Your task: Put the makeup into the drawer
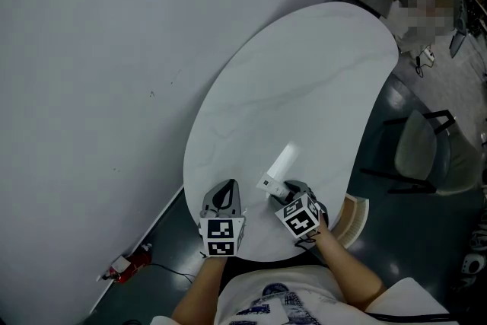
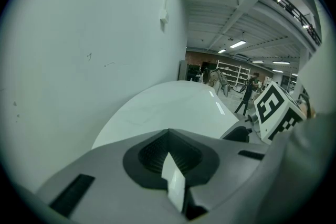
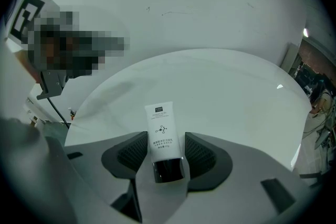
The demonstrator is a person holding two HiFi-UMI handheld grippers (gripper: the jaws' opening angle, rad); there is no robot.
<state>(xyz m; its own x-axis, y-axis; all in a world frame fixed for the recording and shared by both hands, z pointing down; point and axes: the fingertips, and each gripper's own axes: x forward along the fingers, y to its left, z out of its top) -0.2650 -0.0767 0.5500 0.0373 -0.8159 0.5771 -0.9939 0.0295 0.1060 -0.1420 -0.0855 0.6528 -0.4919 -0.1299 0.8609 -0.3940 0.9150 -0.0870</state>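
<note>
Just one tube (image 1: pixel 283 161), two tools (image 1: pixel 223 192) (image 1: pixel 278 191)

desk (image 1: pixel 304 72): smooth white top, faint grey veining, soft sheen
tube (image 3: pixel 161 131): matt white plastic
cap (image 3: pixel 168 170): glossy black plastic
jaws: matt grey plastic; pads (image 3: pixel 131 150) dark, ribbed

We wear a white short-sleeved T-shirt (image 1: pixel 283 299) with a dark blue print across the chest. Our left gripper (image 1: pixel 226 188) and right gripper (image 1: pixel 283 191) share one build: smooth grey shells, fingers (image 3: pixel 202 153) lined with black ribbed pads, and a white cube (image 1: pixel 221 235) at the back carrying black square markers.
</note>
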